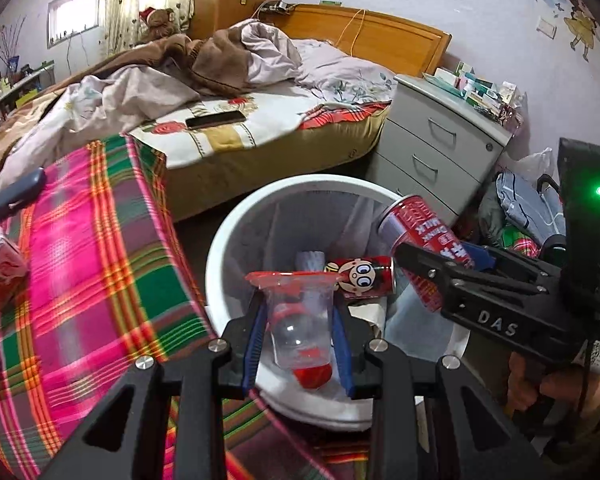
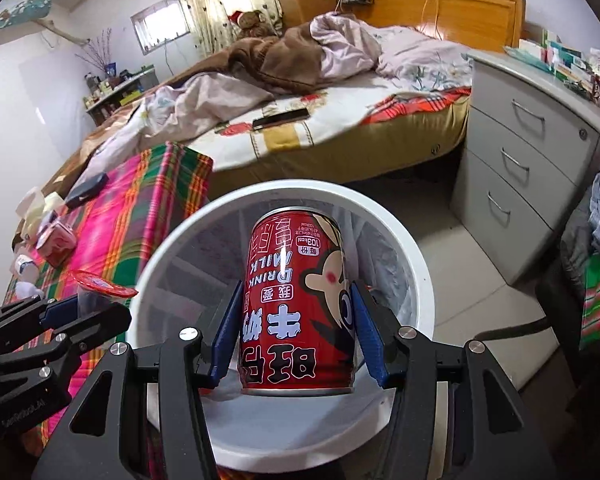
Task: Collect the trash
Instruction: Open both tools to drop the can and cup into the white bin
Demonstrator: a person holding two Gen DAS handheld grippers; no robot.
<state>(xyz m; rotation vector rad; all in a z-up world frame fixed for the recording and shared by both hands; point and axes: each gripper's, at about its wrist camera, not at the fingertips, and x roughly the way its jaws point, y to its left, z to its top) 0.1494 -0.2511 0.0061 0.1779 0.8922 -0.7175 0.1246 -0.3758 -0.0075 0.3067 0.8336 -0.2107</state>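
Left gripper [image 1: 300,344]: clamps clear plastic cup [image 1: 302,332] over white bin [image 1: 236,240]; its view alone shows binned can [image 1: 360,278]. Right gripper [image 2: 296,332]: grips red milk-drink can [image 2: 296,304].

Bin [image 2: 420,280] floor hidden behind can [image 2: 300,300]; tablecloth [image 1: 100,260] blurred.

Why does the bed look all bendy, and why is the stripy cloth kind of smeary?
Left wrist view: the fisheye lens curves the bed and darkens the corners; the plaid cloth is smeared by motion blur; the window glares white. Right wrist view: the same curving, and a bright glare streak on the red can.
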